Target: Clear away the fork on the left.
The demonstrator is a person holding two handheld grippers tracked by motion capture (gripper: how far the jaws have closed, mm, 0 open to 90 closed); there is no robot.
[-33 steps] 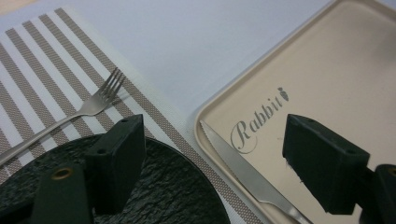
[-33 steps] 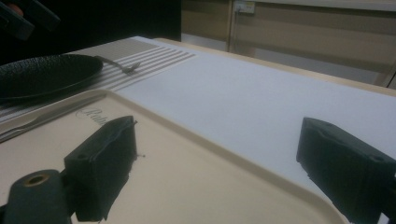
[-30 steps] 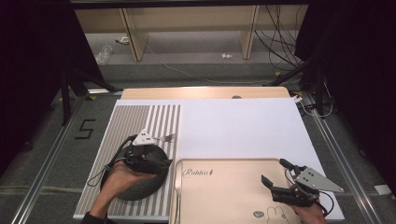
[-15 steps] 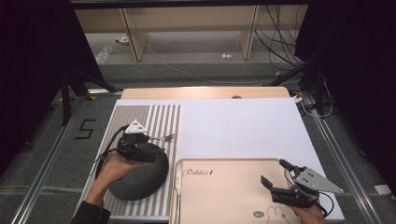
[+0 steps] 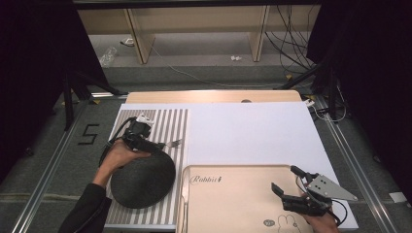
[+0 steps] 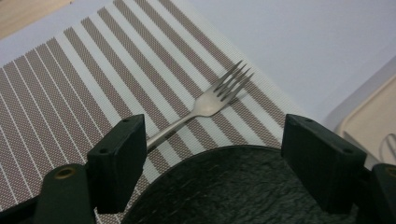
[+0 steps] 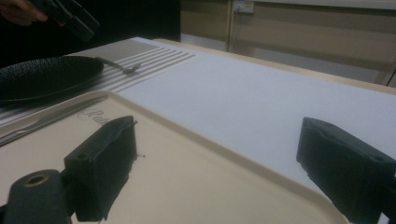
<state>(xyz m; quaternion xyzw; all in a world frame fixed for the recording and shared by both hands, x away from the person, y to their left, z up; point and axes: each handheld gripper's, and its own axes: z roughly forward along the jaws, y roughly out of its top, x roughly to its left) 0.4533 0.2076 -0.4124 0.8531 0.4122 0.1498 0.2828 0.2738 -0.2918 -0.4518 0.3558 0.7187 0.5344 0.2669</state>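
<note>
Right, the left gripper point(image 5: 156, 141) hangs in the lower-left quarter of the high view, above the far rim of the round black textured plate point(image 5: 142, 181), and its jaws are spread wide with nothing between them. In the left gripper view they frame that dark rim at the bottom of the frame, and just beyond it, towards the centre, lies the slim silver metal fork point(image 6: 205, 106). The fork rests flat on the brown-and-white striped placemat point(image 5: 170, 125), tines aimed at the upper right, handle running down towards the left jaw and the plate's edge; whether it slips under that rim I cannot tell.

Down in the lower-right corner of the high view, the right gripper point(image 5: 287, 182) sits over the beige rectangular plastic tray with a rabbit drawing point(image 5: 233, 204), its jaws also parted and holding nothing. In the right gripper view a long piece of silver cutlery point(image 7: 49, 119) lies on the tray at the left edge of the frame; its type is too blurred to call.

So, how far along is the job? It looks like a place setting: plate down on the mat, fork beside it. The cutlery on the tray remains to be moved, probably. The white sheet point(image 5: 252, 131) in mid-frame is bare.
</note>
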